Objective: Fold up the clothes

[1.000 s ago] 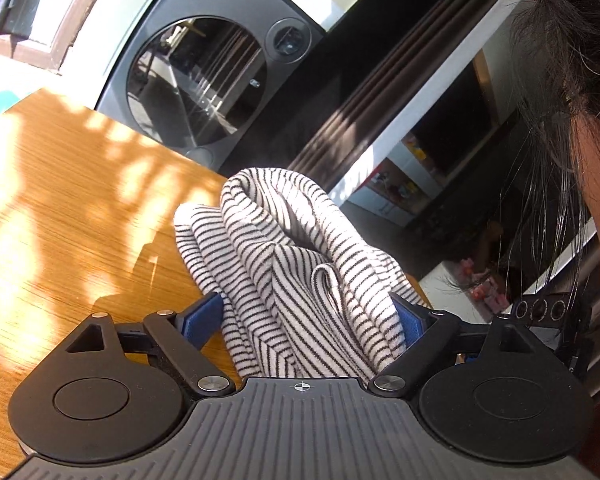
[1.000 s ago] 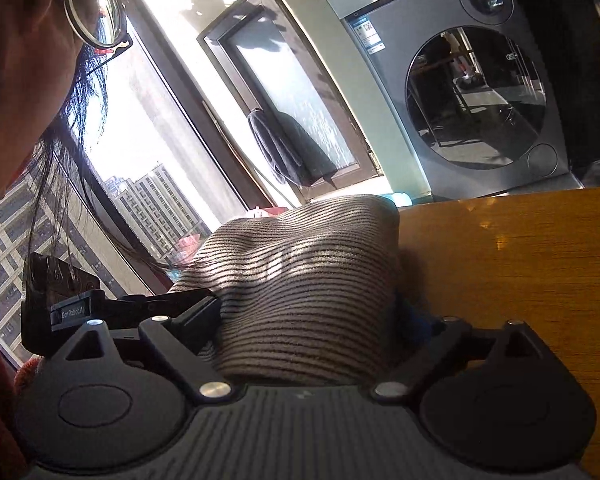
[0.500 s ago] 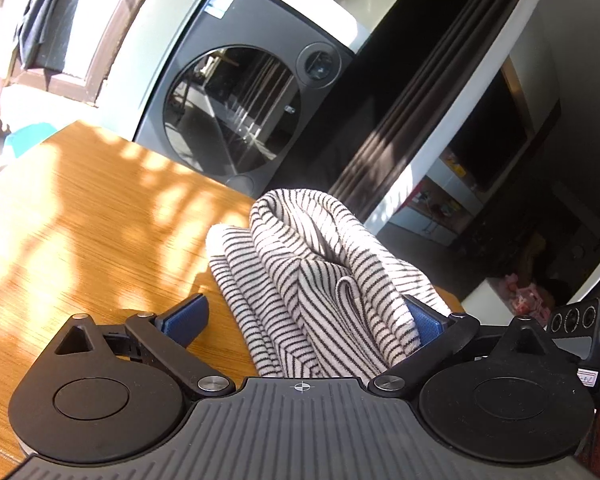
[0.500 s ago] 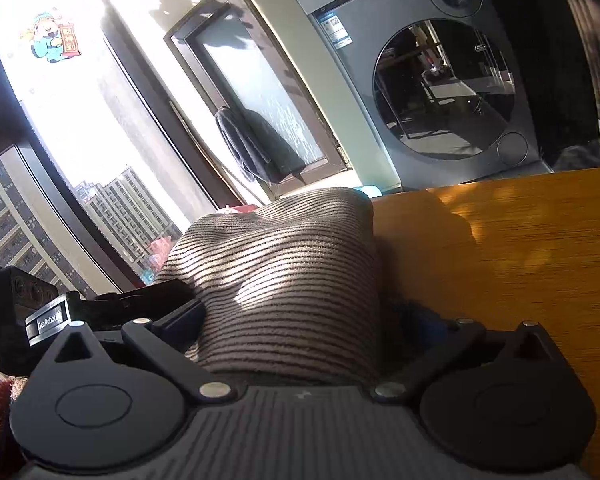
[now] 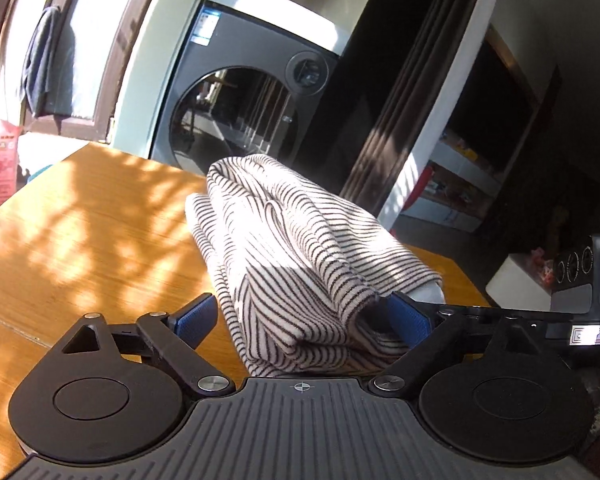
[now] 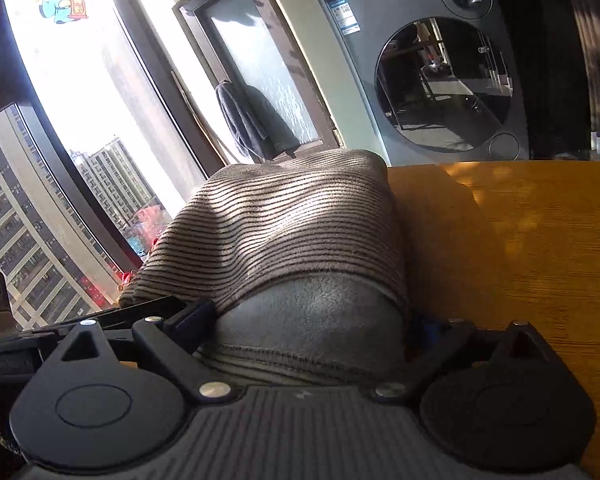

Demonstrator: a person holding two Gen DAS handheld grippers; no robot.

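Only the right wrist view shows the window (image 6: pixel 80 100). The striped garment (image 5: pixel 300 248) lies bundled on the table (image 5: pixel 80 240). The left gripper (image 5: pixel 304 320) and right gripper (image 6: pixel 312 320) straddle it, both closing, pads not yet clamped.

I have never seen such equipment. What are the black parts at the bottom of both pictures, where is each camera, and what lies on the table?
There is no robot. A person holds a two-finger gripper in each hand, and a wide-angle camera on each one looks forward along its fingers. The black parts are those tools. One picture comes from the left gripper, the other from the right gripper. A folded striped garment lies on the wooden table, with a washing machine behind. The garment sits between both pairs of closing jaws. The left gripper does not seem to clamp it yet. For the right I cannot tell.
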